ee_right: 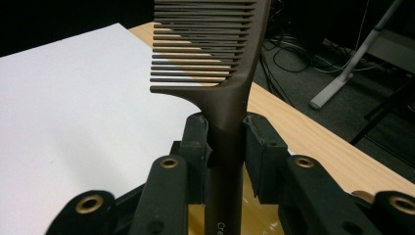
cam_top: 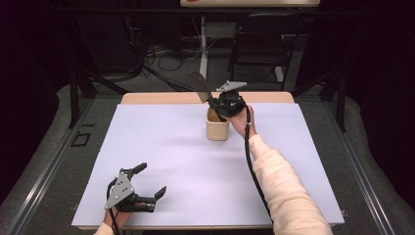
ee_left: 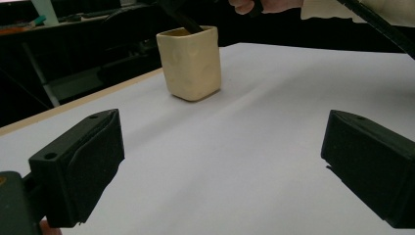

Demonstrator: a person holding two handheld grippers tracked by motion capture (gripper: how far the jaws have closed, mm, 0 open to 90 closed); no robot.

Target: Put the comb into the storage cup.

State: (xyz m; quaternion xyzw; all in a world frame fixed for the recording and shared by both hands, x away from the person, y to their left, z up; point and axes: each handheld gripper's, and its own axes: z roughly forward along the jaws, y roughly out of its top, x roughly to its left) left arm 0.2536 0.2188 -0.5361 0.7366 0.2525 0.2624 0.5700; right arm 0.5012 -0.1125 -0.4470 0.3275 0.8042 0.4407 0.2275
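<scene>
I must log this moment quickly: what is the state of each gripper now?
Left gripper: open, holding nothing, above the white sheet.
Right gripper: closed on the brown comb, handle down in the cream cup.

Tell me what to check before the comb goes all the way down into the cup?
1. Right gripper shut on the comb: ok, both pads press its handle.
2. Comb's handle end inside the cup: ok, the handle reaches into the cup's mouth.
3. Cup upright on the white sheet: ok.
4. Left gripper out of the way: ok, open near the front edge, far from the cup.
5. Room inside the cup: cannot tell, its inside is mostly hidden.
</scene>
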